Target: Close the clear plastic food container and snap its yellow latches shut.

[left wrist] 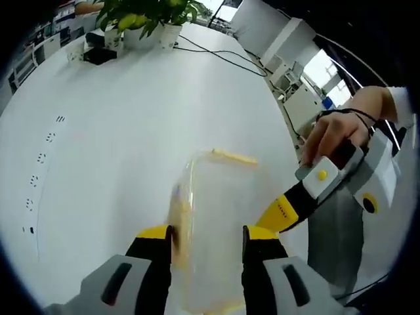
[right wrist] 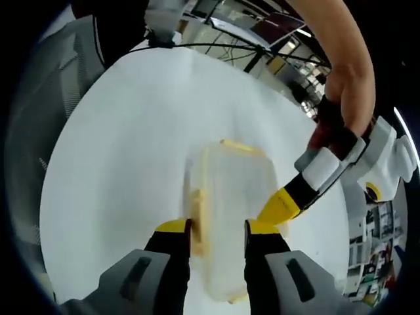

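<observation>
A clear plastic food container (left wrist: pixel 220 216) is seen resting on the white bench (left wrist: pixel 131 144). It is straddled by the parted left hand-held gripper (left wrist: pixel 207 236) and right hand-held gripper (right wrist: pixel 216 230), neither clamped. It is judged light, slippery and slightly flexible; the yellow latches (right wrist: pixel 197 220) at its edges are best pressed.

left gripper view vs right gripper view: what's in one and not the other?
Left gripper view: potted plants and a black cable at the far end of the white table, and a hand gripping a handle. Right gripper view: a bare forearm reaching in over the table. Both: the clear container lying between that view's own yellow-tipped jaws, with a second gripper touching its right edge.
</observation>
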A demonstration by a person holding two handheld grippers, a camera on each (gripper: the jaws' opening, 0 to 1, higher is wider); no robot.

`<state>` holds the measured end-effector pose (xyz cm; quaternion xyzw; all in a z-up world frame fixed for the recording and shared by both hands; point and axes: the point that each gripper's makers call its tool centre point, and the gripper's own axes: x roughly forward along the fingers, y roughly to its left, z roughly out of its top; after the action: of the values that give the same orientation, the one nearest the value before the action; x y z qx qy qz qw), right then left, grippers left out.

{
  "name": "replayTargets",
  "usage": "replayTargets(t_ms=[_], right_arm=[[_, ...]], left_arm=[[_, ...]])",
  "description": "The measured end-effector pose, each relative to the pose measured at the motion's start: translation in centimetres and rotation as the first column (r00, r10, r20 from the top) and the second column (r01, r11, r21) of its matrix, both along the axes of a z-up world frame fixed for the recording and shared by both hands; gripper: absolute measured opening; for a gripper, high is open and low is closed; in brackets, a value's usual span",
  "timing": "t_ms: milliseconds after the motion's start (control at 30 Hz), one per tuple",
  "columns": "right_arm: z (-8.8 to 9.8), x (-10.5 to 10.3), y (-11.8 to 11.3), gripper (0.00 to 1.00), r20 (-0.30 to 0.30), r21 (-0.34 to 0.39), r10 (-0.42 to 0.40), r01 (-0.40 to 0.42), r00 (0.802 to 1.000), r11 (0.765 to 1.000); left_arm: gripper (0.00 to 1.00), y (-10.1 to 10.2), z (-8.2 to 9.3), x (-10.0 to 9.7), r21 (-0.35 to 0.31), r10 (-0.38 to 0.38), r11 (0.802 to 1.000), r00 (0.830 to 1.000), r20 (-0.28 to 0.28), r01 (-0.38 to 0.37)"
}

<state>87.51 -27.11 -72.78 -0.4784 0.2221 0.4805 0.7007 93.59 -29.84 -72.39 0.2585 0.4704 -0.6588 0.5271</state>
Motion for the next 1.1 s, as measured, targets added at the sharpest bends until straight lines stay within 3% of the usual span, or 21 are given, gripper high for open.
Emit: replayTargets(t_ms=[333,400,467,500,533,733,967,1100], right_arm=[[-0.1,0.1,0.0,0.24,0.021,-0.014,0.007,-0.007,1.0,1.0],[-0.3,0.4,-1.1,0.24,0.038,-0.033,0.004,-0.003,0.999,0.999],[-0.4,0.3,-0.3,0.24,0.035,-0.04,0.017,-0.015,0.999,0.999],[-0.3,0.1,-0.2,0.24,0.033,-0.037,0.02,-0.019,0.999,0.999],[-0.2,0.0,-0.3,0.24,0.034,-0.044,0.022,-0.021,0.999,0.999],[-0.1,0.1,-0.2,0.24,0.035,-0.037,0.013,-0.012,0.999,0.999],[-0.1,0.1,-0.1,0.25,0.043,-0.034,0.006,-0.004,0.999,0.999],[0.0,0.1,-0.1,0.27,0.05,-0.047,0.01,-0.008,0.999,0.999]], left_arm=[[0.34,0.0,-0.1,-0.3,0.029,-0.01,1.0,1.0,-0.009,0.01],[0.33,-0.1,-0.3,-0.2,0.034,-0.012,0.999,1.0,-0.015,0.012],[0.3,-0.3,-0.6,0.1,0.038,-0.006,0.999,1.0,-0.03,0.007],[0.31,-0.3,-0.8,-0.7,0.053,-0.008,0.999,0.997,-0.082,0.013],[0.31,-0.6,-1.0,0.0,0.042,-0.007,0.999,0.999,-0.052,0.009],[0.31,-0.8,-1.3,1.3,0.046,-0.023,0.999,0.998,-0.053,0.026],[0.34,-0.7,-1.0,1.0,0.034,0.005,0.999,0.999,-0.047,-0.003],[0.34,-0.5,-0.4,1.0,0.025,0.023,0.999,1.0,0.004,-0.023]])
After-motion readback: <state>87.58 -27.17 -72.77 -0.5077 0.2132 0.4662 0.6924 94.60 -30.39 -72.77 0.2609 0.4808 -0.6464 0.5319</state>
